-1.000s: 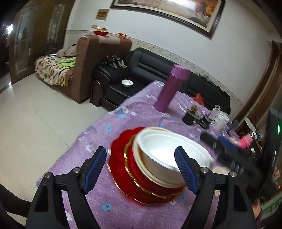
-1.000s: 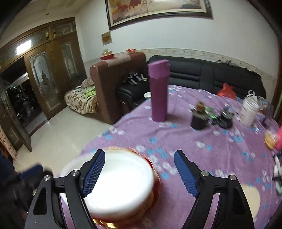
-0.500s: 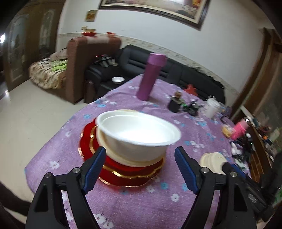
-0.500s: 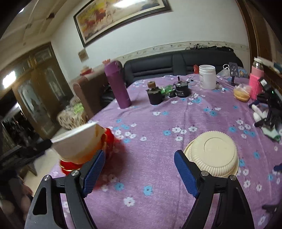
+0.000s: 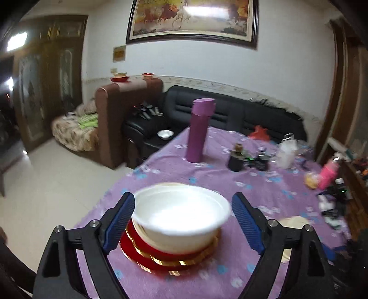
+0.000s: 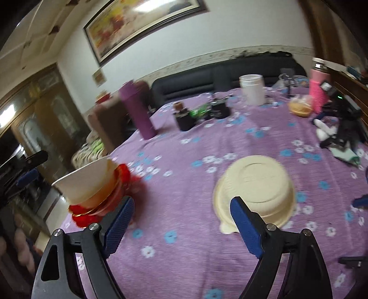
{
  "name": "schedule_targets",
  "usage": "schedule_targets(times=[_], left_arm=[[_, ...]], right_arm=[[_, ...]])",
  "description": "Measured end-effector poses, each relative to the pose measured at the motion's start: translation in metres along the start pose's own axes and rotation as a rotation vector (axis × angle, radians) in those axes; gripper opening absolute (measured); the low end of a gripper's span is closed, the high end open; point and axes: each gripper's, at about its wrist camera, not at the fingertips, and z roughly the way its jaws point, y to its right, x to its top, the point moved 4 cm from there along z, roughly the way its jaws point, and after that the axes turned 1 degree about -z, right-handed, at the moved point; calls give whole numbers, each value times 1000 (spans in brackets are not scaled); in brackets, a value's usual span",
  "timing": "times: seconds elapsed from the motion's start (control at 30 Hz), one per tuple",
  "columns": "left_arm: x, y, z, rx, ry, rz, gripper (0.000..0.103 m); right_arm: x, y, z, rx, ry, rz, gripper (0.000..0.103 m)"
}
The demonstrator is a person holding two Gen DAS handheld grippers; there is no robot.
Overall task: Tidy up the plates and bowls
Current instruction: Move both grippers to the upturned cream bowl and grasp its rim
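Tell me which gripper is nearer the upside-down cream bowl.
Right. The right gripper hangs open just short of the upside-down cream bowl. The left gripper is across the table, open around the white bowl on the red plates.

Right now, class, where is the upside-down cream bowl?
In the right wrist view, the upside-down cream bowl lies on the purple floral tablecloth, right of the red plates.

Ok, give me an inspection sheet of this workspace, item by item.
Surface: table under a purple floral cloth.
Job's things: white bowl upright on stacked red plates; cream bowl upside down, apart from the stack.
Clutter: purple flask, white jar, dark bottles, pink bottle, all at the far side.
Grippers: left gripper open around the white bowl; right gripper open, holding nothing.
Cables: nothing seen.
Surroundings: black sofa, framed painting, wooden doors.
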Motion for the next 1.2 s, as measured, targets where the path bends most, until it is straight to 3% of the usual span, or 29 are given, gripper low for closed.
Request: schedule_targets(times=[0.2,0.33,0.5,0.57,0.63,0.7,0.73,0.77,0.8,0.83,0.87,0.97,1.03,1.2], left_arm=[[-31,-7,52,89,-102,7,86],[-43,-20,67,90,-148,-21,86],[-32,-22,40,13,-123,-62,86],[-25,-23,19,-20,-80,-80,86],[-23,-26,6,-10,-38,-85,93],[-21,-28,5,23,-35,-72,94],[-19,-25,6,39,-61,-49,94],[-16,-20,0,29,-60,-28,94],[-12,-15,-12,20,-23,-6,94],[-8,-9,-25,30,25,25,94],[-6,0,-37,53,73,69,95],[-14,29,-45,51,96,183,101],[-30,54,-36,0,53,244,101],[-60,98,-8,-81,-58,314,101]], right_arm=[[-4,11,2,-12,-9,23,89],[-6,7,9,-4,-26,16,89],[0,-5,12,21,-24,14,89],[7,-22,11,76,-27,22,89],[10,-44,13,150,-39,11,89],[8,-72,29,214,-117,-35,89],[9,-91,46,235,-204,-86,87],[16,-101,52,244,-231,-109,63],[36,-110,47,254,-202,-119,48],[53,-112,35,270,-145,-114,48],[74,-110,13,293,-43,-109,51],[95,-90,-36,245,177,-116,103],[84,-69,-42,148,206,-122,103],[35,7,-12,-94,71,-66,103]])
